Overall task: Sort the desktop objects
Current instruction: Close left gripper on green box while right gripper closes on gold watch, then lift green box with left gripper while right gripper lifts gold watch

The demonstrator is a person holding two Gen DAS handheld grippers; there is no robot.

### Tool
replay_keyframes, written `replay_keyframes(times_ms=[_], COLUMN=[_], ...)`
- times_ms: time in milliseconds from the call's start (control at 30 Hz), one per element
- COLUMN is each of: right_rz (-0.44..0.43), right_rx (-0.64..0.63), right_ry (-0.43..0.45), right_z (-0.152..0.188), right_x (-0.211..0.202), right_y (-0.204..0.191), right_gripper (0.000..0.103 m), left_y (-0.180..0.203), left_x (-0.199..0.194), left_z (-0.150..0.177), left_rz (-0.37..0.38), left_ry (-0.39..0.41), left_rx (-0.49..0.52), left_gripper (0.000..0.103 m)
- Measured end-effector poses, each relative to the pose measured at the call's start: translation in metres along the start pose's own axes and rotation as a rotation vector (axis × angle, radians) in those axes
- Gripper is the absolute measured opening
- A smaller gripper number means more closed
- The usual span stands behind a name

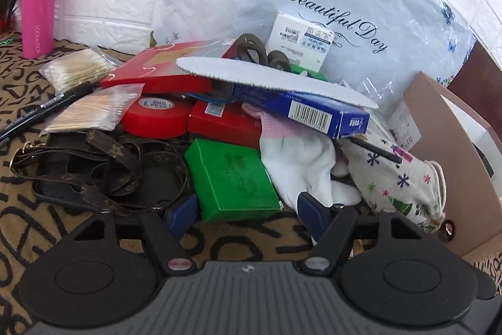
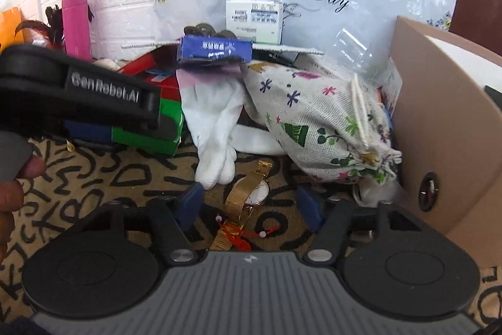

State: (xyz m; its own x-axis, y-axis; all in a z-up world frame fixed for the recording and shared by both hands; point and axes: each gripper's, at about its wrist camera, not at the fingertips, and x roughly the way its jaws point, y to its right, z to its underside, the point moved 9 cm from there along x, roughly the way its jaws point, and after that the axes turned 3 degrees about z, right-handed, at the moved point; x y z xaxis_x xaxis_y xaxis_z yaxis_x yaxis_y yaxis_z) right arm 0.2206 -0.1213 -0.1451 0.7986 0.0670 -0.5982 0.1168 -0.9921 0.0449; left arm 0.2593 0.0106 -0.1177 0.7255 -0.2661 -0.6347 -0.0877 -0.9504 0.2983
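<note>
Approach step is in hand. Left gripper (image 1: pixel 248 214) hangs with jaws part open and empty, either side of the near end of the green box (image 1: pixel 232 178) at the front of the pile on the desk (image 1: pixel 40 228). Right gripper (image 2: pixel 249 203) hangs with jaws part open and empty over the gold watch (image 2: pixel 248 193), which lies just in front of the white glove (image 2: pixel 216 127). Judged next: lower each gripper, then close squarely on box and watch without snagging the glove.
</note>
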Motion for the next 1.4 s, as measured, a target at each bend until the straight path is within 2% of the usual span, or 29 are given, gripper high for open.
replay_keyframes(times_ms=[67,133,167,200,333,533,667,900,967,1167,1267,1333,1400], right_rz=[-0.002,0.003,0.004,0.002,-0.028,-0.070,-0.098,-0.112,-0.099,-0.066,-0.076,-0.060,-0.058], right_rx=[0.002,0.003,0.004,0.009,0.060,0.050,0.055,0.051,0.040,0.064,0.053,0.046,0.038], right_ry=[-0.003,-0.006,-0.001,0.002,0.007,0.061,0.082,0.100,0.078,-0.050,-0.056,-0.041,-0.037], right_z=[0.002,0.003,0.003,0.002,0.001,-0.008,-0.012,0.005,0.020,0.067,0.073,0.071,0.068], right_x=[0.002,0.005,0.004,0.002,-0.010,-0.043,-0.070,-0.130,-0.140,-0.130,-0.128,-0.127,-0.124], right_y=[0.001,0.002,0.002,0.003,0.008,0.006,0.007,0.023,0.030,0.044,0.039,0.039,0.037], right_gripper=[0.058,0.049,0.034,0.026,0.025,0.025,0.025,0.023,0.017,0.017,0.019,0.022,0.029], left_y=[0.000,0.000,-0.001,-0.004,-0.015,0.000,0.009,0.034,0.037,0.034,0.030,0.028,0.028], left_x=[0.004,0.008,0.008,0.010,0.002,-0.025,-0.045,-0.079,-0.080,-0.062,-0.054,-0.048,-0.047], left_z=[-0.004,-0.006,-0.008,-0.009,-0.009,0.003,0.016,0.061,0.068,0.075,0.077,0.081,0.081], left_rz=[-0.005,-0.020,-0.028,-0.043,0.003,0.017,0.053,0.112,0.092,0.041,0.028,0.020,0.021], left_ry=[0.029,0.024,0.033,0.024,0.030,0.042,0.030,-0.027,-0.012,-0.041,-0.057,-0.075,-0.062], left_rx=[0.018,0.015,0.015,0.008,-0.103,-0.044,-0.029,0.108,0.146,0.161,0.139,0.132,0.133], left_gripper=[0.073,0.068,0.047,0.035,0.029,0.023,0.019,0.020,0.021,0.029,0.043,0.051,0.059])
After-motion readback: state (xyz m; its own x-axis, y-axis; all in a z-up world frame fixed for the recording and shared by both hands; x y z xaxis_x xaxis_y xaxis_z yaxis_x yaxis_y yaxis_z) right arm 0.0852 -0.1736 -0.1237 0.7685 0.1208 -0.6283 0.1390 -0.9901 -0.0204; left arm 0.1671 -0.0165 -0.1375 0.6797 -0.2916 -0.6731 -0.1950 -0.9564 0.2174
